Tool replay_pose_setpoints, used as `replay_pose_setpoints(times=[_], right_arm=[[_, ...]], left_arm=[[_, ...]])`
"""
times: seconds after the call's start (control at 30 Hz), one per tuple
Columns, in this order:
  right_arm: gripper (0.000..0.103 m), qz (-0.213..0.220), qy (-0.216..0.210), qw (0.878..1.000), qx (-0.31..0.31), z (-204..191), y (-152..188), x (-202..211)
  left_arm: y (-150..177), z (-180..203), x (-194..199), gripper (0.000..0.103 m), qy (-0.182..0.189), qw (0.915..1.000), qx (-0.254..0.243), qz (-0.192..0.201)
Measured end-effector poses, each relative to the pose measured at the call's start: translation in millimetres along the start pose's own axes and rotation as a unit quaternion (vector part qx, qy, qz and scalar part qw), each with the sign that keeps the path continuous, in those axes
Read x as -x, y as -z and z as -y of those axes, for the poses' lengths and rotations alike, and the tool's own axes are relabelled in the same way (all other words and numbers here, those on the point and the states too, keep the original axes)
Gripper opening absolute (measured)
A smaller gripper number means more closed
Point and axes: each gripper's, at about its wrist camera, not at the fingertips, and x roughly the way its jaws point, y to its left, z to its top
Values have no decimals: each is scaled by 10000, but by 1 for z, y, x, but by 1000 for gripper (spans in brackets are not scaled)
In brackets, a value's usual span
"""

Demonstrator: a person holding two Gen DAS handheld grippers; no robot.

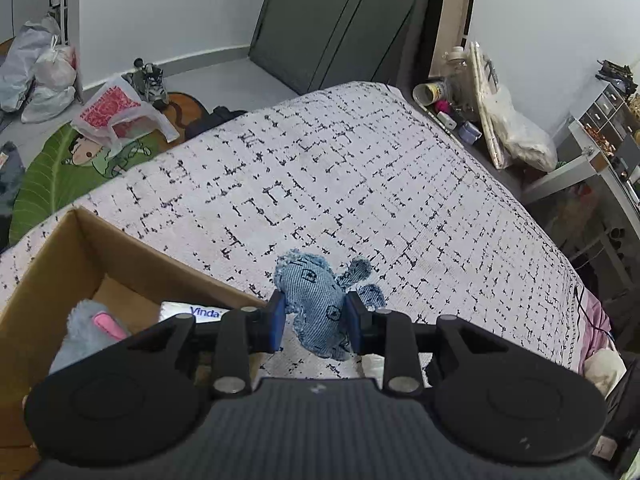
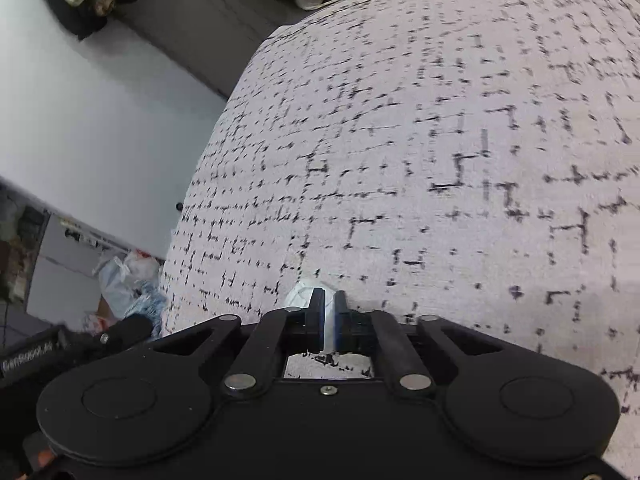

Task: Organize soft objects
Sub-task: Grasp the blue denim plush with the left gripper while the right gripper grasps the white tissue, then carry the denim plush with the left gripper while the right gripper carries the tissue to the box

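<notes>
My left gripper (image 1: 316,316) is shut on a blue denim stuffed toy (image 1: 318,300) and holds it just above the patterned bedspread (image 1: 360,168). A cardboard box (image 1: 60,264) stands to its left, with a grey plush with a pink ear (image 1: 90,330) and a Vinda tissue pack (image 1: 196,312) inside. My right gripper (image 2: 328,312) is shut on a white soft item (image 2: 300,296), held low over the bedspread (image 2: 440,140); most of the item is hidden by the jaws.
A green cartoon rug (image 1: 60,168), a plastic bag (image 1: 116,116) and shoes (image 1: 152,80) lie on the floor beyond the bed. Cluttered shelves (image 1: 600,128) and bags (image 1: 516,132) stand at the right. A white wall (image 2: 80,100) borders the bed.
</notes>
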Motion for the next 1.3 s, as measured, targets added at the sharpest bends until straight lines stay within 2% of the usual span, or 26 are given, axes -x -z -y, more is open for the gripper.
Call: replay_pose_setpoints(times=[0.03, 0.1, 0.13, 0.17, 0.27, 0.47, 0.67, 0.7, 0.73, 0.77, 0.93, 1.3], right_arm=[[11, 22, -30, 10000, -79, 2, -1, 0], [30, 85, -142, 9996, -223, 7, -2, 2], [47, 131, -180, 9994, -267, 7, -2, 3], [56, 198, -216, 9992, -281, 7, -1, 4], [59, 276, -219, 9991, -249, 6, -2, 3], [61, 94, -128, 9999, -27, -4, -1, -13], [61, -188, 184, 9976, 634, -18, 8, -39], [60, -165, 199, 9969, 743, -20, 9, -40], [52, -148, 231, 9962, 823, -23, 10, -41], [50, -143, 245, 9958, 872, -24, 9, -41], [49, -180, 305, 9939, 1049, -26, 12, -42], [48, -258, 360, 9951, 885, -24, 12, -30]], left_arm=[[0, 1, 2, 30, -7, 10000, -9, 18], [1, 2, 4, 30, 7, 10000, 11, 35], [0, 2, 5, 30, 22, 10000, 26, 37], [0, 0, 6, 30, 39, 10000, 27, 41], [-3, 2, 3, 30, 57, 10000, 10, 23], [-9, -2, -9, 30, 119, 9999, 21, -45], [-13, -2, -26, 30, 113, 9997, 44, -190], [-14, -1, -27, 30, 125, 9997, 44, -201], [-14, -1, -28, 30, 131, 9997, 29, -201], [-14, 0, -29, 30, 134, 9997, 11, -197], [-13, 0, -30, 30, 145, 9996, 26, -224], [-6, 0, -10, 30, 24, 9999, -87, -121]])
